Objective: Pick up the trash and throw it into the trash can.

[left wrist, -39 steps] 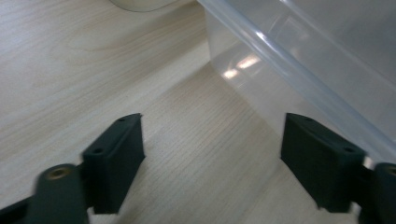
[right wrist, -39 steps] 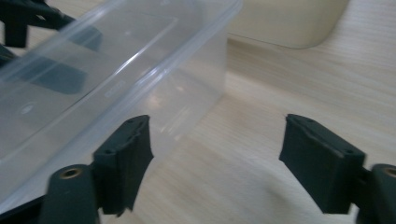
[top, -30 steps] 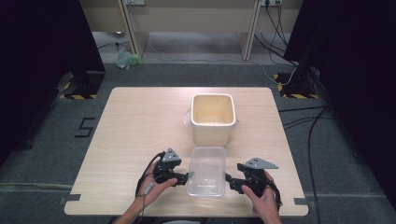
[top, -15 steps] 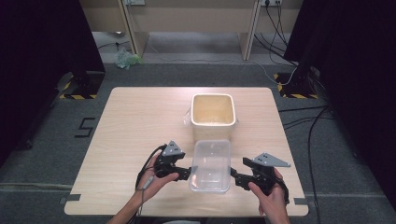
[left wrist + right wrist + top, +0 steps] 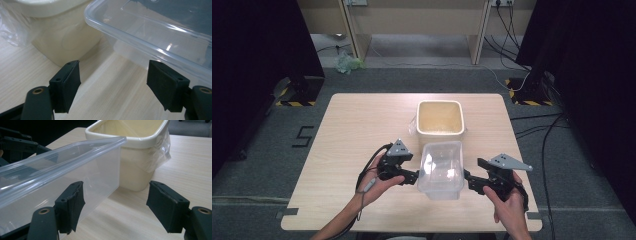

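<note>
Setting: wooden table (image 5: pixel 362 125), seen from above; person's forearms enter from the near edge, one set of tongs in each hand.

Clear box (image 5: pixel 441 169): see-through plastic tub, no lid, nothing visible inside. Stands on the table near the person's edge, between the two grippers. Its far end sits just in front of the cream bin.

Cream bin (image 5: pixel 440 119): upright, mid-table, lined with a thin plastic bag (image 5: pixel 160 150) that spills over the rim. Likely the destination or partner for the box, given how close the two are set.

Left gripper (image 5: pixel 412 176): at the box's left wall, jaws spread wide and holding nothing. In the left gripper view the table shows between the pads (image 5: pixel 66 85); the box rim (image 5: pixel 140 37) hangs above and ahead of the right-hand pad.

Right gripper (image 5: pixel 469 181): at the box's right wall, jaws also spread, empty. In its own view the box side lies behind one pad (image 5: pixel 72 202), the bin beyond.

Reading: tongs flank the box from both sides, probably so it can be steadied or lifted level by two opposite walls.

Risk, judged: thin slick walls; a one-sided pinch could tip it.
</note>
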### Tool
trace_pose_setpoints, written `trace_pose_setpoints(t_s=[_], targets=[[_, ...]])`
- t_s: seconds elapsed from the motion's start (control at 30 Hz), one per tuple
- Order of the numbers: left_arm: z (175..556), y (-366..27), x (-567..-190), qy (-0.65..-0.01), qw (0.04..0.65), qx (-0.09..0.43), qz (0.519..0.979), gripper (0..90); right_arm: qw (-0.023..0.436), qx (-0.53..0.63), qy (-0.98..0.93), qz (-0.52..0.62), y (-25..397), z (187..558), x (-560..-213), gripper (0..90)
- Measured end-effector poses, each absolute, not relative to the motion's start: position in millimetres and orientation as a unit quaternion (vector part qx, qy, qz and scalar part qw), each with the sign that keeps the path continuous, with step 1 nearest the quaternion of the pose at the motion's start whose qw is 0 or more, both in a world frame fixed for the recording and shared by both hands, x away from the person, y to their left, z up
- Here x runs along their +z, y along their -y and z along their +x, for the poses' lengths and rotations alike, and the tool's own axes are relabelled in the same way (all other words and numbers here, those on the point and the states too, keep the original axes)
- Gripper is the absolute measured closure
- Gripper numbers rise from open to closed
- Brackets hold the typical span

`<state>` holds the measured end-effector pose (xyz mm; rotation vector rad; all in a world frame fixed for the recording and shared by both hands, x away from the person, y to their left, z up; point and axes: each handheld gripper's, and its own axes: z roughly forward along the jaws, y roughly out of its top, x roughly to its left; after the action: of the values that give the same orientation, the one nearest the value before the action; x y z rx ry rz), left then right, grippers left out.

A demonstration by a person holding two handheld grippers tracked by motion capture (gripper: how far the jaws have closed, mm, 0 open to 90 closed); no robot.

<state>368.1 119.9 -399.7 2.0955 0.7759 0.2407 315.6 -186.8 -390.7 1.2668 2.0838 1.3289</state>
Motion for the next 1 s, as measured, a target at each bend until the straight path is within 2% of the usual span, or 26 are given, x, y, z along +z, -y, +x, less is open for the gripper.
trace_pose_setpoints(t_s=[0.33, 1.0], targets=[[374.8, -123.0, -373.3, -0.307, 0.446, 0.111, 0.833, 26.5, 0.192, 0.478, -0.732, 0.446, 186.2, 320.7, -375.0, 29.9], [385.6, -123.8, -347.3, -0.306, 0.448, 0.132, 0.829, 26.5, 0.214, 0.480, -0.728, 0.440, 182.0, 339.2, -349.7, 31.1]])
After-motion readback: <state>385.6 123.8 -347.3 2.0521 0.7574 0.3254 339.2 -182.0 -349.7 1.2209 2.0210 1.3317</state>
